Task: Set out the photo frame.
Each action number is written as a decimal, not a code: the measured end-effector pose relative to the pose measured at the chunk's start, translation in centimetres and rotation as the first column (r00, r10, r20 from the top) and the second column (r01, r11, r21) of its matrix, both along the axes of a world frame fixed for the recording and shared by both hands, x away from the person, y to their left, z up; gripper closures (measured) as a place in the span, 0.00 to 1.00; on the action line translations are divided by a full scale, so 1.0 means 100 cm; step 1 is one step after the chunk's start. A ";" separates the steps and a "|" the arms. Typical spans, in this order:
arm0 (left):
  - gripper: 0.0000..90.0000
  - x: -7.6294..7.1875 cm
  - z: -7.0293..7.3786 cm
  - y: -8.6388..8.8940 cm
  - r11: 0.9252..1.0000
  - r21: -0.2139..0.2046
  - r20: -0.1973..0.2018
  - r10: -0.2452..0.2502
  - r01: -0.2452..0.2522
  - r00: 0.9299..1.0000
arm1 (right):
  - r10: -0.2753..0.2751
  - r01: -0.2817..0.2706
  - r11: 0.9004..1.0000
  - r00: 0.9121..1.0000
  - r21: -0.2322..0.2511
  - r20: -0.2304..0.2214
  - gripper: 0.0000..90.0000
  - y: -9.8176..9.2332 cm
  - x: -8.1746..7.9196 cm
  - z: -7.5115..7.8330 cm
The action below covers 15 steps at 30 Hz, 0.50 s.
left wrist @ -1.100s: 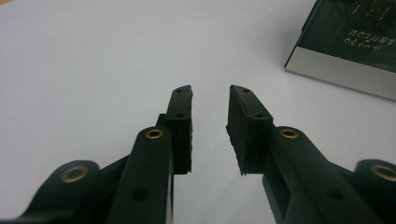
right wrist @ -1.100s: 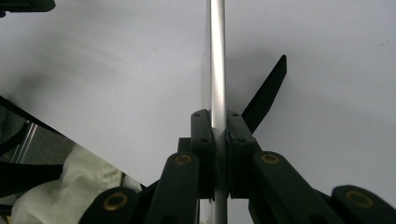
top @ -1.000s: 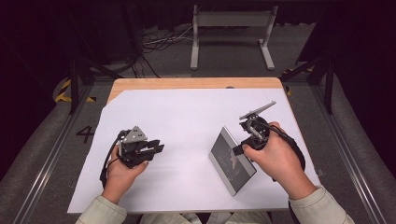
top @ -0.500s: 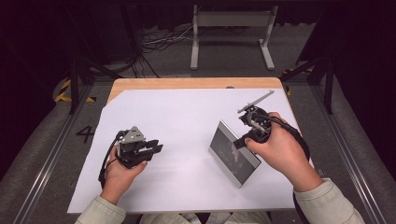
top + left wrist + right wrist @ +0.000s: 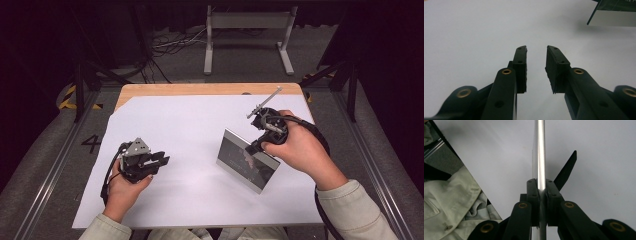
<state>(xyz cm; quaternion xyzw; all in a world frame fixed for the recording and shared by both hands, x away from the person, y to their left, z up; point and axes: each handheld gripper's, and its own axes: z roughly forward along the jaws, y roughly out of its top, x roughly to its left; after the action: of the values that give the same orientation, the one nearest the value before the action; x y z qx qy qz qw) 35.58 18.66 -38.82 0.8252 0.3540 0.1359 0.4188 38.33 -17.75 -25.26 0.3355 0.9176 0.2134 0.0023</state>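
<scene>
White paper covers the table, and on it, right of centre, stands my silver-framed mirror — tilted, its lower edge near the sheet. My right gripper is clamped on the mirror's top edge, pads pressed to the thin metal rim. Well to the mirror's left, my left gripper rests on the paper — jaws parted, nothing between them.

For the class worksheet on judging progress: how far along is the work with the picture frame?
Done: the right gripper is shut on the frame's metal edge, and the frame is tilted up on the white sheet. In hand: standing it; its black stand sticks out behind. Left: letting go. The left gripper waits open, apart.
</scene>
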 end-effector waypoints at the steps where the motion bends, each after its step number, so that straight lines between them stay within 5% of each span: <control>1: 0.79 -0.001 0.000 0.001 1.000 -0.005 -0.001 0.005 -0.005 1.000 | 0.014 -0.014 1.000 1.000 0.001 -0.001 0.94 0.001 0.001 0.000; 6: 0.79 -0.002 -0.001 0.003 1.000 -0.004 -0.006 0.014 -0.014 1.000 | 0.107 -0.106 0.994 0.994 -0.032 0.030 0.94 0.006 0.006 0.002; 15: 0.79 -0.002 -0.001 0.004 1.000 -0.001 -0.003 0.009 -0.009 1.000 | 0.205 -0.205 0.978 0.979 -0.039 0.007 0.94 0.015 0.016 0.001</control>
<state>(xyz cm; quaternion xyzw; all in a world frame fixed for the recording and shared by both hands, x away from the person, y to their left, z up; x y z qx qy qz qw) 35.38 19.08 -38.91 0.8236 0.3583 0.1364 0.4179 39.89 -16.23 -25.19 0.2378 0.9512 0.1967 -0.0080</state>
